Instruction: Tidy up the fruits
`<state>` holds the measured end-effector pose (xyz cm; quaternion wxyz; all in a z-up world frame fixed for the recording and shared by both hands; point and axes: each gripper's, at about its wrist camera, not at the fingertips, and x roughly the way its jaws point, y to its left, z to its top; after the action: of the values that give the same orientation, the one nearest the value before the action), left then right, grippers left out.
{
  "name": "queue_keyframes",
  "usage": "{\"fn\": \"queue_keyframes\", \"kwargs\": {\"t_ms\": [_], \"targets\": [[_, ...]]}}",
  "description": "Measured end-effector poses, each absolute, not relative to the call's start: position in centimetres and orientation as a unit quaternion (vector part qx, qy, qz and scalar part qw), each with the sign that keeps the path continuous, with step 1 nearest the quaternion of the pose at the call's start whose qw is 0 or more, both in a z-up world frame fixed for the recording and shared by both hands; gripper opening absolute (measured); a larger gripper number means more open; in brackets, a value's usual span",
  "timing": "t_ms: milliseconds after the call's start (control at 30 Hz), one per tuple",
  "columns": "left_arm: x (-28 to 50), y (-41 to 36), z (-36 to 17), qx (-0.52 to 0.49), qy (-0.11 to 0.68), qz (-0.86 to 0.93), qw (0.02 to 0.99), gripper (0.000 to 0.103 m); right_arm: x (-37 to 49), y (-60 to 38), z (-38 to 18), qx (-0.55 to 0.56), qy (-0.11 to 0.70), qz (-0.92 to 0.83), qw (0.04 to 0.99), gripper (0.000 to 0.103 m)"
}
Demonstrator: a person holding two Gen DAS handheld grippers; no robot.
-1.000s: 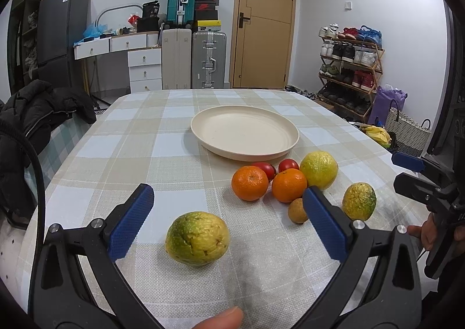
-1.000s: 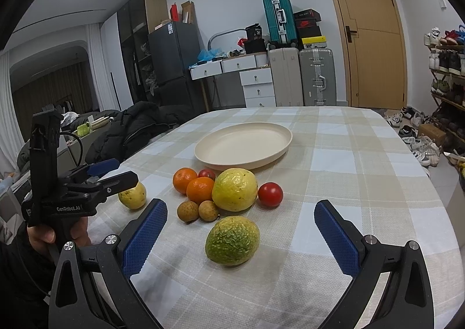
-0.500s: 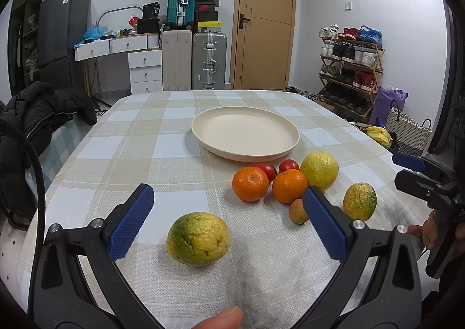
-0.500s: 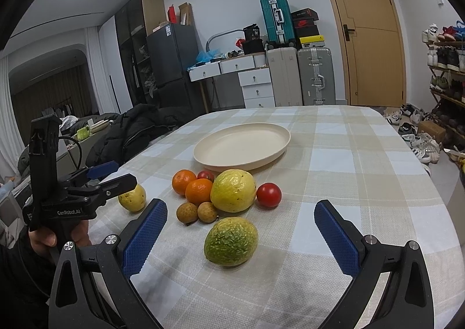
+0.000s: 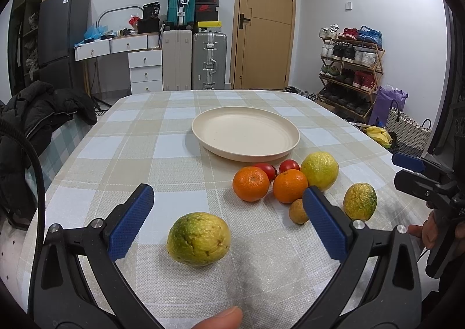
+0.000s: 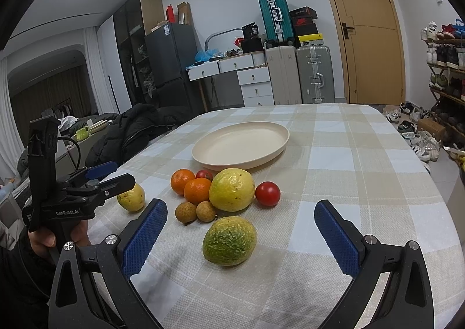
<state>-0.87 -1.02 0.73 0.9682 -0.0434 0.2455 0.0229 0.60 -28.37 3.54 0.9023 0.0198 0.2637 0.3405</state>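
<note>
On the checked-cloth desk (image 5: 122,154), near the middle, the empty round cream plate (image 5: 245,133) lay with all the fruit on the cloth beside it, none on it. The left gripper (image 5: 228,214) hovered with its jaws released and wide apart, holding nothing, around a green-yellow mottled round fruit (image 5: 199,239) near the desk's near edge. The right gripper (image 6: 239,231) was likewise spread and empty, framing a second green-yellow mottled fruit (image 6: 229,240). Between these and the plate sat two oranges (image 5: 251,183), two red tomatoes (image 6: 267,193), a large yellow fruit (image 6: 231,189) and two small brown fruits (image 6: 186,212), clustered and partly touching.

The step in hand appeared to be the first grasp. Each gripper should be lowered until its pads straddle the fruit's widest part, closed gently to avoid bruising or rolling, then lifted clear of the cluster toward the plate.
</note>
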Motion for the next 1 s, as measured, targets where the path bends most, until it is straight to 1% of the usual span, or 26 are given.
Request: {"fn": "queue_keyframes", "kwargs": {"t_ms": [1000], "targets": [[-1.28,-1.28,1.06,-0.047,0.251,0.025,0.967,0.102,0.98,-28.41,3.62,0.018,0.273,0.334,0.902,0.103]]}}
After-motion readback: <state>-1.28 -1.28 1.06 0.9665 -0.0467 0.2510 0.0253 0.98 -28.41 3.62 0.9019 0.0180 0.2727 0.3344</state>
